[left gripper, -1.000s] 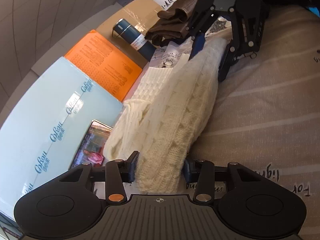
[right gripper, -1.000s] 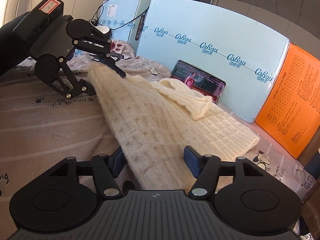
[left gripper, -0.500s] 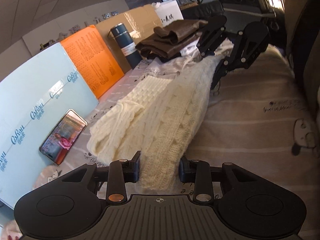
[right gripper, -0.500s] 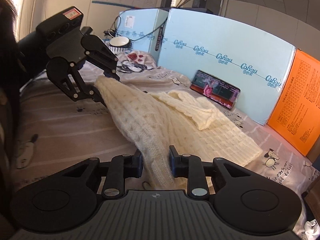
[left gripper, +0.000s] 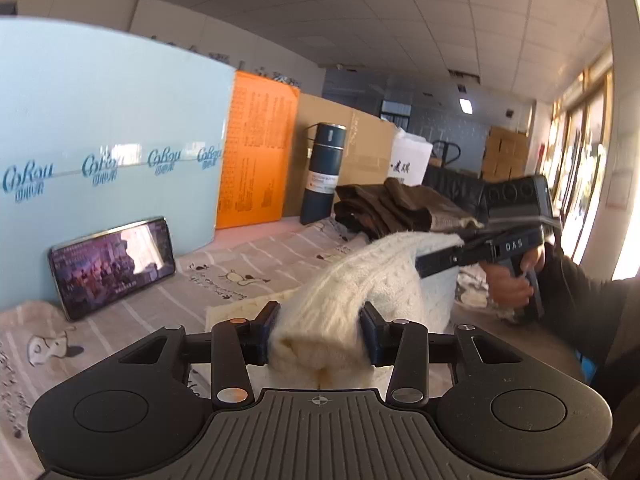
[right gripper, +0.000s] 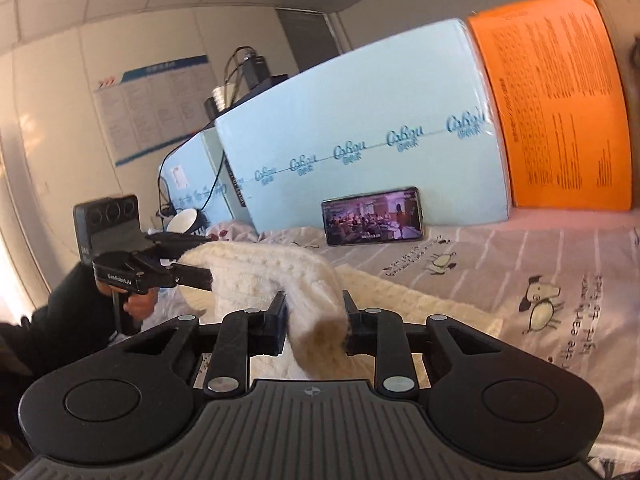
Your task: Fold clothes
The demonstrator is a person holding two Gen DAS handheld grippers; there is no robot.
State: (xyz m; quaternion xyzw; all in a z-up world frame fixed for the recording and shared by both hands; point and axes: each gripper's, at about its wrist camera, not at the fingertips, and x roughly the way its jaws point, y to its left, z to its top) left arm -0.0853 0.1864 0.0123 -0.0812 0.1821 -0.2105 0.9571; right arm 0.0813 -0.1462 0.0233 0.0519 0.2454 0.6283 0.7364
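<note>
Cream cable-knit wool fills both grips: the sweater is raised off the striped bedsheet, one folded edge bunched in each tool and the rest trailing down onto the sheet below. The left gripper has a thick roll of knit between its pads, and its jaws are opening slightly around that roll while the pads appear to touch it on both sides. The right gripper is clamped tight on a narrower wad of the same edge.

To do this carry-over well, both hands should travel level and at one pace so the lifted edge stays straight rather than sagging in the middle. The left hold looks the weaker one, so it should be firmed before any further pull. The edge should land square on the far part of the sweater, near the phone propped against the blue foam board, without sweeping into it. Motion blur softens the knit, so how many layers each tool holds is unclear.
</note>
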